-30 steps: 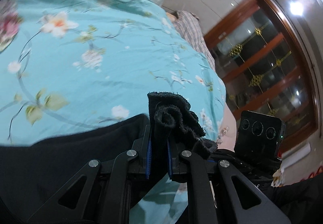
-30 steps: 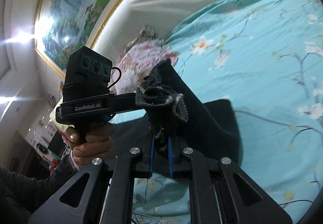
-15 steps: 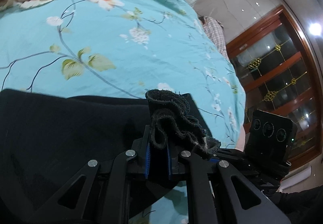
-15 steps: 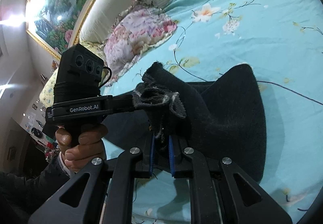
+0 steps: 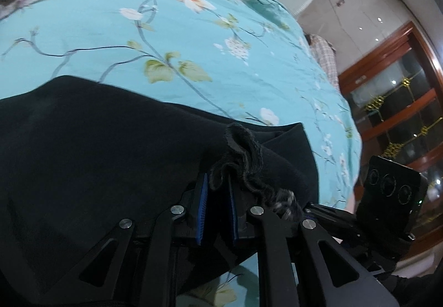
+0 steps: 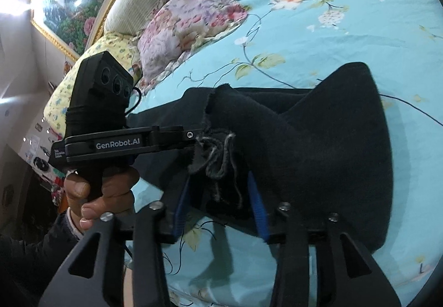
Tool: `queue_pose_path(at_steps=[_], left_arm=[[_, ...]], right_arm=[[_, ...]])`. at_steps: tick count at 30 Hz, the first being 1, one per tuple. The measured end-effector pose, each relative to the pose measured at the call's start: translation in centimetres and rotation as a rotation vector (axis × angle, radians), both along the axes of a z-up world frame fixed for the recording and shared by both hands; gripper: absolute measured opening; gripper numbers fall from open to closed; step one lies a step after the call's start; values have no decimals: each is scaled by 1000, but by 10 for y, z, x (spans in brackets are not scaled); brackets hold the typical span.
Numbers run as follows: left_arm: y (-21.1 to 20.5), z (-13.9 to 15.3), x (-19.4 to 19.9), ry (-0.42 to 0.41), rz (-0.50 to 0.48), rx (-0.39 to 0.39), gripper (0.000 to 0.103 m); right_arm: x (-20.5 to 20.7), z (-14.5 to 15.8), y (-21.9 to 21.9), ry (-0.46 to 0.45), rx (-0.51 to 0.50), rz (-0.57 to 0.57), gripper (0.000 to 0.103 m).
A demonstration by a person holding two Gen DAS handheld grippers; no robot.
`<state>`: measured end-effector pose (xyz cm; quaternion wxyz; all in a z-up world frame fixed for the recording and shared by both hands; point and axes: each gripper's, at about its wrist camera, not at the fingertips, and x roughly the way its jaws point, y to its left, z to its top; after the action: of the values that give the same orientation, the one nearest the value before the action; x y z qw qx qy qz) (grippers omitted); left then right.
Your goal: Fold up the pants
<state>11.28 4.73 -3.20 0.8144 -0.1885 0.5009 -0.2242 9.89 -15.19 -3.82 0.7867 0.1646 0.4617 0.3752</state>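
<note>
**Pants laid over on bed, grips part-released**

Bedroom setting: turquoise flowered bedsheet (image 5: 83,38), pillow (image 6: 188,22) at 11 o'clock in the right view. Black pants (image 5: 83,168) lie doubled on the sheet. Left gripper (image 5: 217,207) has its fingers nearly closed, pinching the bunched edge of the cloth. Right gripper (image 6: 218,202) stands wide apart, cloth loose between its fingers. Recommended: lower both edges square onto the layer beneath, release cleanly, then smooth the ridge at 3 o'clock.
</note>
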Motion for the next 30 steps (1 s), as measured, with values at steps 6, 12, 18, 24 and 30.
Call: queue_pose_path(at_steps=[6,12,18,24,30], left_arm=[[29,4,-19,-10,122,14,31],[54,10,-40,-26,249,25,39],[78,11,-65,-41,338,7,48],[107,15,-96,-66,476,27,48],[142,15,-124,-70,610,36,48]], right_arm=[[-1,0,5,8,9,23,48],[-4,6,11,4,28,42,52],[-8,16,22,-18,51,77,55],[-5,24,34,-36,50,103,57],[1,33,57,-61,41,150,57]])
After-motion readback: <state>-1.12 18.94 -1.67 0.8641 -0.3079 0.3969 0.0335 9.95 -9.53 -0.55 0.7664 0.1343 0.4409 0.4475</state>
